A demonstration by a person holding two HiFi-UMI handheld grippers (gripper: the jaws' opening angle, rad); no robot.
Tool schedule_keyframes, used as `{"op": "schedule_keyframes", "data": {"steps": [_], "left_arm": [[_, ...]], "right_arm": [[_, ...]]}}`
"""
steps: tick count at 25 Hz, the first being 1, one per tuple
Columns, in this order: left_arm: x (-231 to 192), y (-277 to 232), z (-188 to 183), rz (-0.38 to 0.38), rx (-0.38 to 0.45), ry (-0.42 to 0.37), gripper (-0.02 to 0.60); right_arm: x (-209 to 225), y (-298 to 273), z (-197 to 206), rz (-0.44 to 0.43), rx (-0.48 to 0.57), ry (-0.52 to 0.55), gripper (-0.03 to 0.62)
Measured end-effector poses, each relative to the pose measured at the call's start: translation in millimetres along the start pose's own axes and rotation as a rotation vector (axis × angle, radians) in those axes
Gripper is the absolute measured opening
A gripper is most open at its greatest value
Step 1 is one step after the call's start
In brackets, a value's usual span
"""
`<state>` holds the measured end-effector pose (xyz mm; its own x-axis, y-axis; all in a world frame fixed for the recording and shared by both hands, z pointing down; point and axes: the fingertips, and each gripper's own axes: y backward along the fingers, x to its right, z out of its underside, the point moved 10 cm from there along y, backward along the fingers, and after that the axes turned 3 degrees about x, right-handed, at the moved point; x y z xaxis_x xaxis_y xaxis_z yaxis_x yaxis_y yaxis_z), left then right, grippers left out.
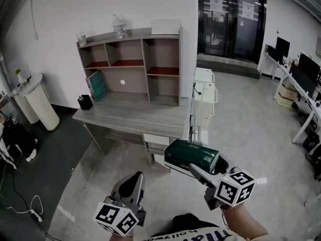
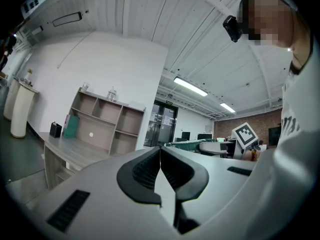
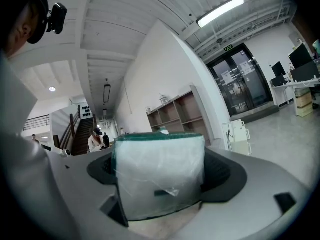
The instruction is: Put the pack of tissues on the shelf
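The right gripper (image 1: pixel 206 163) held the pack of tissues (image 1: pixel 189 155) in the air, low in the head view and in front of the worktop (image 1: pixel 135 118), over the grey floor (image 1: pixel 251 119). In the right gripper view the jaws were spread to the pack's width and pressed against its two sides. The pack showed a dark green top and a clear-wrapped white end facing the camera. It was well apart from the shelf (image 1: pixel 144 69) and touched nothing but the jaws.

The left gripper (image 1: pixel 134 178) hung lower left of the right one. Its jaws were closed together with nothing between them, as the left gripper view showed plainly.

The wooden shelf stood at the back of the worktop against a white wall. It had a row of small upper compartments with red floors and taller ones beneath. A teal book-like thing (image 1: pixel 96 84) leaned in the lower left compartment. A small black holder (image 1: pixel 85 102) sat on the worktop just beside it. On top of the shelf were a glass jar (image 1: pixel 120 28), a small glass (image 1: pixel 82 37) and a white box (image 1: pixel 165 26). A white cabinet (image 1: pixel 204 92) stood just right of the worktop.
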<state>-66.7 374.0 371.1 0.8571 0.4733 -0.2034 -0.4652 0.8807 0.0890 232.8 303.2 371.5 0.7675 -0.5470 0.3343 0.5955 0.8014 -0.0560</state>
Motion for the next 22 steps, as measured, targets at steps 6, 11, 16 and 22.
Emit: {"op": "schedule_keyframes", "data": {"steps": [6,11,16,22], "left_arm": [[-17,-21,4,-0.002,-0.008,0.018,0.018],[-36,-51,2,-0.011,0.005,0.013,0.018],[-57,-96,-10,-0.028,0.023,0.005,0.018],[-76,-153,-22,-0.034,0.038,-0.023,0.018]], "right_arm": [[12,-26,-2,0.004,-0.021,0.011,0.466],[34,-60,-13,0.001,-0.024,0.022,0.466],[61,-102,-37,-0.023,-0.017,0.036,0.466],[96,-148,-67,-0.037,0.013,0.052,0.466]]}}
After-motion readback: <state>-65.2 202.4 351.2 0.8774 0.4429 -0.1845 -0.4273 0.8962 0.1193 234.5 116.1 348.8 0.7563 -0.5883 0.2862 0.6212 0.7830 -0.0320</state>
